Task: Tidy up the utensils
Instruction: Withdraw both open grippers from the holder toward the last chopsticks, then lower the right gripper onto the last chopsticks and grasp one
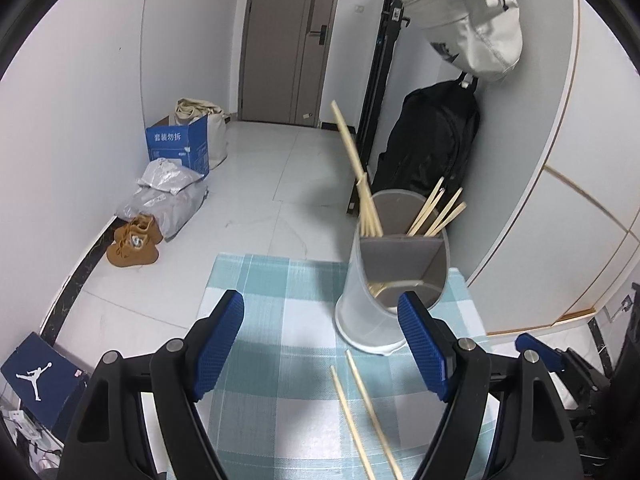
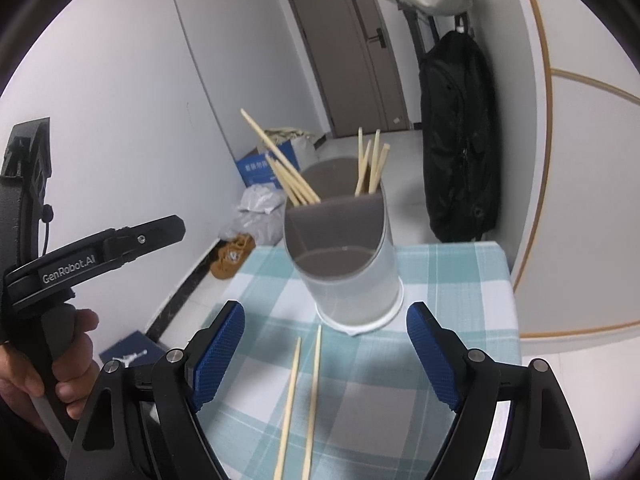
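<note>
A white cylindrical utensil holder (image 1: pixel 360 300) (image 2: pixel 360 280) with grey dividers stands on the checked teal cloth (image 1: pixel 272 280) (image 2: pixel 448 272). Several wooden chopsticks (image 1: pixel 368 208) (image 2: pixel 290 176) stand in its far compartments; the near compartment looks empty. Two loose chopsticks (image 1: pixel 360 412) (image 2: pixel 304 400) lie side by side on the cloth in front of the holder. My left gripper (image 1: pixel 322 344) is open and empty, just left of the holder. My right gripper (image 2: pixel 326 354) is open and empty, above the loose chopsticks. The left gripper's body (image 2: pixel 80 256) shows at the left of the right wrist view.
The cloth-covered table is small, with edges near on all sides. A black bag (image 1: pixel 432 140) hangs by the wall right of the holder, a white cap (image 1: pixel 468 16) above it. Brown shoes (image 1: pixel 134 240), bags and a blue box (image 1: pixel 180 144) lie on the floor at the left.
</note>
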A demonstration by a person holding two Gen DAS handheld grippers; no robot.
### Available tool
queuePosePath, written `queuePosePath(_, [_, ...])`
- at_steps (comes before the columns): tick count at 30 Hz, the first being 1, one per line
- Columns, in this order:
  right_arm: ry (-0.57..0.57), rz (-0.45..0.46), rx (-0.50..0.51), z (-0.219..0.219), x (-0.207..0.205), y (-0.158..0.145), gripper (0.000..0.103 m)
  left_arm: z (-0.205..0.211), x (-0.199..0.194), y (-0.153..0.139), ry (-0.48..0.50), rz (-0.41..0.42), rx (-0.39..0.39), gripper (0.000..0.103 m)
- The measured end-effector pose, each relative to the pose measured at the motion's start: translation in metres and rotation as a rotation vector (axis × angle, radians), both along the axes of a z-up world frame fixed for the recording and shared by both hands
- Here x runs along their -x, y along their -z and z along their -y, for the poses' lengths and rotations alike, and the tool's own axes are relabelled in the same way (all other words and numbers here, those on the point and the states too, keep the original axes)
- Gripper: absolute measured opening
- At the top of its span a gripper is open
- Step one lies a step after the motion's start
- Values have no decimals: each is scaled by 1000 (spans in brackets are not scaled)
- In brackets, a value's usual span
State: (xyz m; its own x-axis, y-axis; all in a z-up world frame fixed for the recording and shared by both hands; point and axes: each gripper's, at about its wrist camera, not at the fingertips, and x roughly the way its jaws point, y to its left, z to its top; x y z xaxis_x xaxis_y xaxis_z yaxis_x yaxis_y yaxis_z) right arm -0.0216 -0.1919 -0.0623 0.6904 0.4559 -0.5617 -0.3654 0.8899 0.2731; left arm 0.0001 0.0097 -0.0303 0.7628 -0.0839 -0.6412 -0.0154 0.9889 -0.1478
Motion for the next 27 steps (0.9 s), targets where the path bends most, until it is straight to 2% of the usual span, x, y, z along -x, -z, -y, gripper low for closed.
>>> queuePosePath(10, [-6, -105, 30, -10, -12, 34, 82, -12, -7, 44, -17, -76, -11, 76])
queuePosePath(18, [-56, -200, 116, -31, -29, 55, 62, -25, -12, 54, -51, -132, -11, 76])
queuePosePath(20, [-81, -221, 149, -41, -35, 59, 55, -32, -13, 57, -64, -148, -4, 76])
queuePosePath(22, [-112, -233, 184, -53, -41, 63, 52, -39, -14, 59, -77, -171, 15, 76])
queuePosePath(25, [-162, -251, 252, -75, -53, 73, 41, -49, -14, 62, -102, -196, 32, 76])
queuePosePath(27, [-191, -266, 294, -89, -61, 82, 40, -58, -18, 66, -119, -208, 41, 76])
